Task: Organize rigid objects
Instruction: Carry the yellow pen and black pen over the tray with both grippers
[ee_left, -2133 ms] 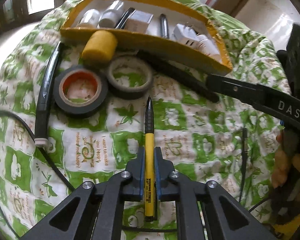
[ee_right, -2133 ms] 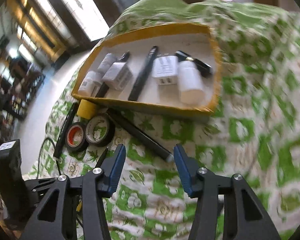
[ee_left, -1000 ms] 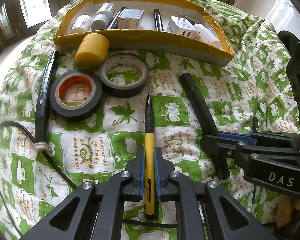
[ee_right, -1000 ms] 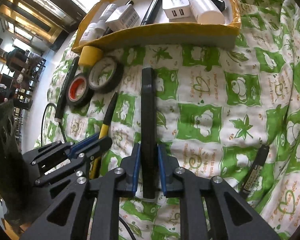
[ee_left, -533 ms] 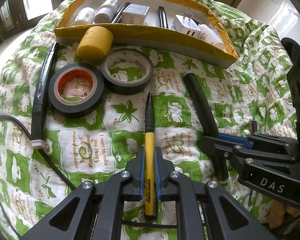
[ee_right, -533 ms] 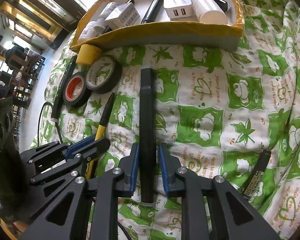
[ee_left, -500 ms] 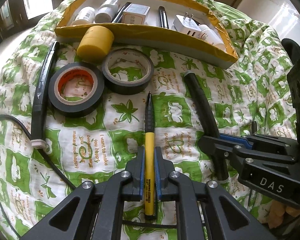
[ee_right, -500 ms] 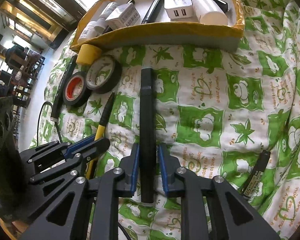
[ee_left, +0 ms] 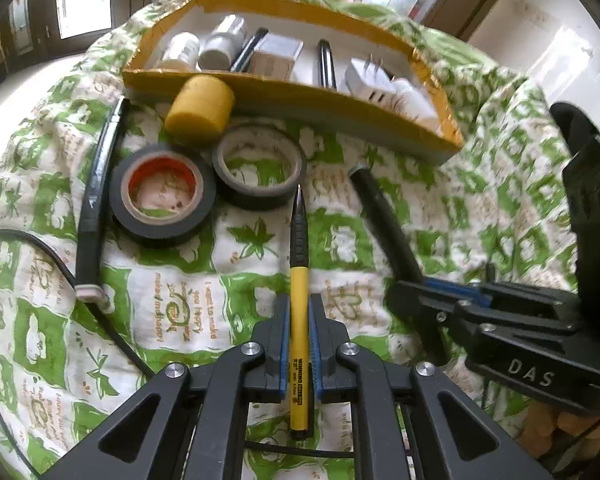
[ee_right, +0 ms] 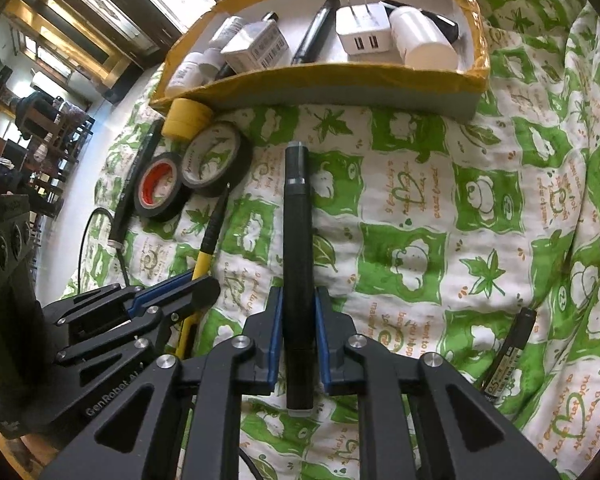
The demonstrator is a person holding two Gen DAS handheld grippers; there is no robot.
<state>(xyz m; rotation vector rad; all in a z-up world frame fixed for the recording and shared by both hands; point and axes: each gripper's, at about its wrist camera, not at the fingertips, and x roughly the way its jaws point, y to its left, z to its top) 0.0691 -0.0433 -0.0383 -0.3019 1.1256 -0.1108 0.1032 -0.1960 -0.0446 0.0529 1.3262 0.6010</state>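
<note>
My left gripper (ee_left: 299, 312) is shut on a yellow and black pen (ee_left: 299, 280), whose tip points toward the tape rolls. To its right, my right gripper (ee_right: 298, 308) is shut on a thick black marker (ee_right: 297, 240) that points toward the box. Both are seen from the other side too: the right gripper (ee_left: 428, 300) with the black marker (ee_left: 384, 220), and the left gripper (ee_right: 204, 288) with the pen (ee_right: 210, 240). The yellow-edged cardboard box (ee_left: 300, 100) holds bottles, a charger, a small carton and pens.
Two black tape rolls (ee_left: 162, 196) (ee_left: 259, 166) and a yellow roll (ee_left: 200, 110) lie before the box (ee_right: 324, 80) on the green-patterned cloth. A long black tool (ee_left: 96, 208) with a cable lies at the left. Another black marker (ee_right: 508, 352) lies at the right.
The left wrist view has tilted slightly, so the box sits a little lower and the room above shows more. Both grippers keep their hold and have hardly moved.
</note>
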